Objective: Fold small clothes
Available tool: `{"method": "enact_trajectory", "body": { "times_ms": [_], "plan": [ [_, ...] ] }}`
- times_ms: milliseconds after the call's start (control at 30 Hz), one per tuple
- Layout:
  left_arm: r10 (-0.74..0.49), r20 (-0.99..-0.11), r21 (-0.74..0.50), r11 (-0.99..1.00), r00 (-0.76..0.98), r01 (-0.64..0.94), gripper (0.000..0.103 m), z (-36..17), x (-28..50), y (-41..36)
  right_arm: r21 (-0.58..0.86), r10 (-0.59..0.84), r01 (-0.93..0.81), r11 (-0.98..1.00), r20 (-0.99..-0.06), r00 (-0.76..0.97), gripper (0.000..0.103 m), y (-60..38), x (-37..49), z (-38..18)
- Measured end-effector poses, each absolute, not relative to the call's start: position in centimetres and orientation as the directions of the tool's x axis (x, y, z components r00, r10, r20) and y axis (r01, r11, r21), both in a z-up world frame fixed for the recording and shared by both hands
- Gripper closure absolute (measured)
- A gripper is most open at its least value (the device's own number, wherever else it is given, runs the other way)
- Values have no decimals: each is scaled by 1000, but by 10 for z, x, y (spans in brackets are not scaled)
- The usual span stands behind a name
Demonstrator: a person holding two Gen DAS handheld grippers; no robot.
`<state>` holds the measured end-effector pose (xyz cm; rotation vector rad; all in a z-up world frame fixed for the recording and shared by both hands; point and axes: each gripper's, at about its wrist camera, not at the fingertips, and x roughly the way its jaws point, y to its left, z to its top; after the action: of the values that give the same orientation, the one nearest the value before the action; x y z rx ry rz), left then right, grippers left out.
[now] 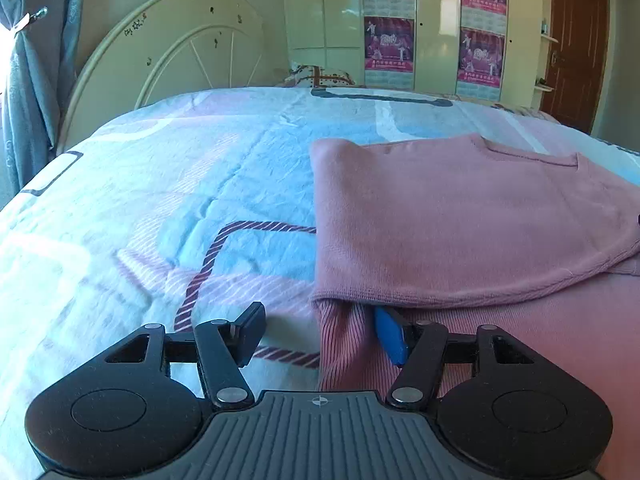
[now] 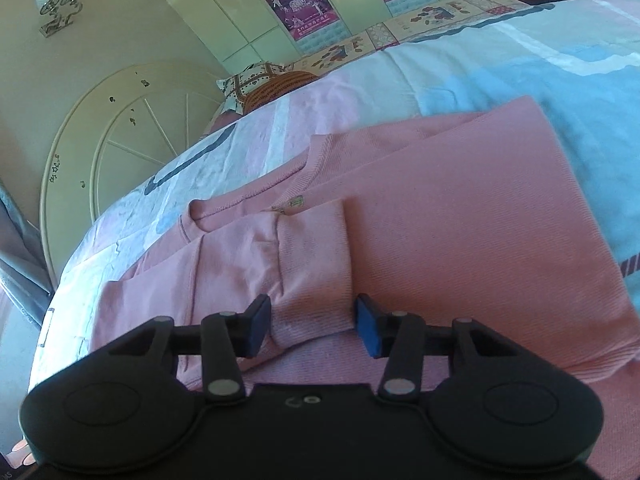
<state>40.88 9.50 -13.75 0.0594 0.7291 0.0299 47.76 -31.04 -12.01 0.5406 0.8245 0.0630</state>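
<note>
A pink sweater point(image 1: 460, 216) lies partly folded on the bed, its neckline at the far side. In the left wrist view my left gripper point(image 1: 320, 334) stands open at the sweater's near left corner. The ribbed hem point(image 1: 344, 344) lies between the jaws, the blue right pad point(image 1: 390, 336) is tucked under the folded edge, and the left pad is over the sheet. In the right wrist view the sweater point(image 2: 460, 220) has a sleeve folded across its chest. My right gripper point(image 2: 313, 328) straddles the ribbed cuff point(image 2: 312, 280); its pads sit close to the cuff's sides without squeezing it.
The bed sheet point(image 1: 160, 200) is pale blue and pink with rope-pattern lines. A cream round headboard point(image 1: 172, 40) stands at the bed's far left, with a patterned pillow point(image 1: 320, 76) beside it. Wardrobes with posters point(image 1: 388, 20) and a brown door point(image 1: 576, 48) line the back wall.
</note>
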Motion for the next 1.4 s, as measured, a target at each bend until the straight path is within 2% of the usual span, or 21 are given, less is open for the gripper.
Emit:
{"method": "enact_trajectory", "body": {
  "times_ms": [33, 67, 100, 133, 367, 467, 533, 600, 633, 667, 733, 867, 933, 967, 1033, 1067, 1133, 1233, 1267, 1300, 1400],
  "plan": [
    [36, -658, 58, 998, 753, 3, 54, -136, 413, 95, 470, 254, 151, 870, -689, 679, 71, -306, 480, -121],
    [18, -655, 47, 999, 755, 17, 64, -135, 419, 95, 463, 260, 141, 875, -695, 670, 83, -302, 483, -121],
    [-1, -658, 32, 999, 753, 29, 80, -135, 428, 95, 453, 263, 132, 881, -704, 660, 84, -297, 485, -121],
    [-17, -660, 16, 999, 751, 38, 94, -135, 434, 97, 439, 257, 123, 890, -706, 660, 90, -293, 485, -119],
    [-62, -660, 3, 996, 749, 85, 95, -134, 439, 111, 330, 175, 64, 942, -644, 745, 91, -282, 443, -80],
    [-65, -663, 11, 995, 746, 97, 95, -133, 447, 108, 332, 157, 142, 933, -727, 668, 91, -290, 446, -110],
    [-64, -668, 10, 995, 741, 94, 95, -133, 459, 107, 378, 170, 173, 910, -718, 675, 88, -294, 444, -119],
    [-73, -675, 8, 994, 734, 106, 95, -133, 460, 107, 397, 157, 203, 895, -706, 691, 75, -297, 442, -115],
    [-77, -677, 2, 994, 732, 106, 94, -132, 459, 108, 398, 150, 209, 893, -702, 697, 60, -298, 440, -113],
    [-91, -682, -15, 994, 726, 110, 93, -131, 459, 110, 408, 153, 207, 889, -691, 706, 50, -299, 437, -111],
    [-110, -674, -40, 993, 730, 112, 85, -127, 452, 117, 427, 160, 211, 879, -682, 714, 51, -304, 435, -110],
    [-118, -603, -77, 993, 789, 89, 85, -112, 430, 130, 492, 202, 220, 842, -667, 717, 68, -317, 438, -113],
    [-153, -573, -95, 988, 805, 120, 85, -105, 430, 126, 485, 211, 225, 845, -690, 692, 71, -317, 444, -119],
    [-164, -578, -92, 986, 799, 136, 85, -104, 435, 120, 478, 218, 221, 850, -701, 679, 73, -316, 447, -122],
    [-194, -623, -79, 979, 758, 185, 85, -109, 451, 104, 470, 223, 205, 859, -702, 676, 89, -311, 448, -124],
    [-200, -653, -71, 977, 730, 203, 85, -115, 460, 95, 456, 216, 202, 867, -709, 671, 91, -309, 449, -123],
    [-170, -704, -38, 979, 689, 202, 85, -130, 474, 82, 415, 188, 178, 892, -700, 689, 92, -301, 444, -113],
    [-173, -699, -35, 977, 694, 208, 85, -132, 480, 79, 341, 146, 154, 927, -709, 689, 91, -291, 437, -102],
    [-177, -699, -36, 976, 693, 213, 85, -132, 481, 79, 291, 112, 176, 940, -754, 647, 86, -289, 442, -110],
    [-179, -702, -32, 975, 689, 221, 85, -131, 482, 79, 262, 97, 176, 949, -773, 627, 86, -290, 444, -118],
    [-205, -672, -51, 972, 712, 231, 85, -121, 484, 83, 265, 55, 202, 943, -720, 691, 74, -294, 439, -104]
  ]
}}
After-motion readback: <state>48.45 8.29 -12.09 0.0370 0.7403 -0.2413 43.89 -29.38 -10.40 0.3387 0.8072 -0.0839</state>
